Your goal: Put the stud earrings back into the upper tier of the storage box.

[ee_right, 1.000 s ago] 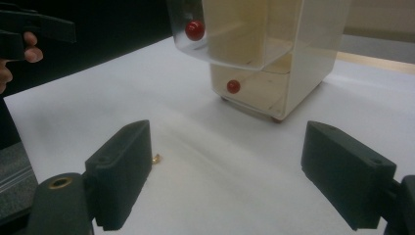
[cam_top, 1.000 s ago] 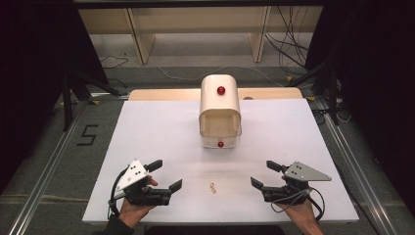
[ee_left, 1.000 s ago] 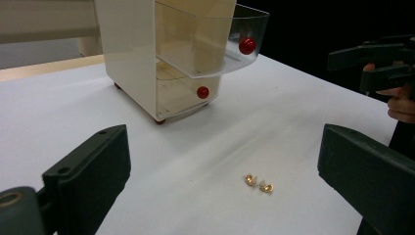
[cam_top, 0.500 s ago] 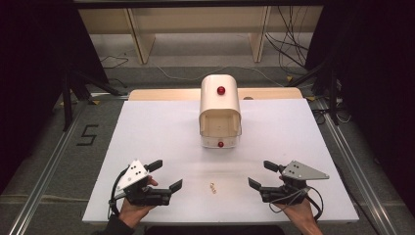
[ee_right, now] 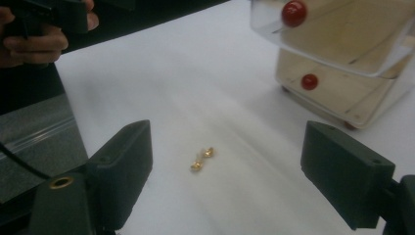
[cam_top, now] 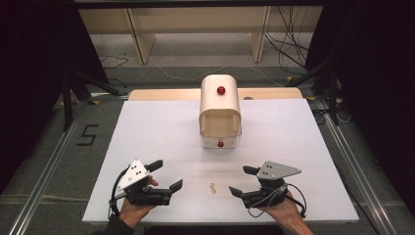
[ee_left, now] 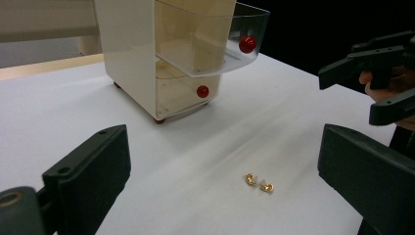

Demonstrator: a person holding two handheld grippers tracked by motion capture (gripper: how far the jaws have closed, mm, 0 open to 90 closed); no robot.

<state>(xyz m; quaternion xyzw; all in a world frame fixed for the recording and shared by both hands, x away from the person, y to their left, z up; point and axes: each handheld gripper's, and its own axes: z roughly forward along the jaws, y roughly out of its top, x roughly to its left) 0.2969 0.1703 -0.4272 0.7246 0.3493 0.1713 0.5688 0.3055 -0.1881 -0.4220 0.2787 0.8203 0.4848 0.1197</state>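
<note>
- Left gripper (cam_top: 169, 176): fingers wide, holding nothing.
- Right gripper (cam_top: 243, 180): fingers wide, holding nothing.
- Two small gold earrings (cam_top: 213, 187) lie on the white table (cam_top: 161, 127) between them.
- Cream plastic two-drawer box (cam_top: 219, 110): top drawer pulled out.

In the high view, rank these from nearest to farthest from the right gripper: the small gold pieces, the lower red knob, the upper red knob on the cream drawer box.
From the right gripper:
1. Two small gold pieces, just to its left on the white board, between both grippers.
2. Lower red round knob, ahead, on the cream drawer box's bottom drawer.
3. Upper red round knob, farther back on the box.
</note>
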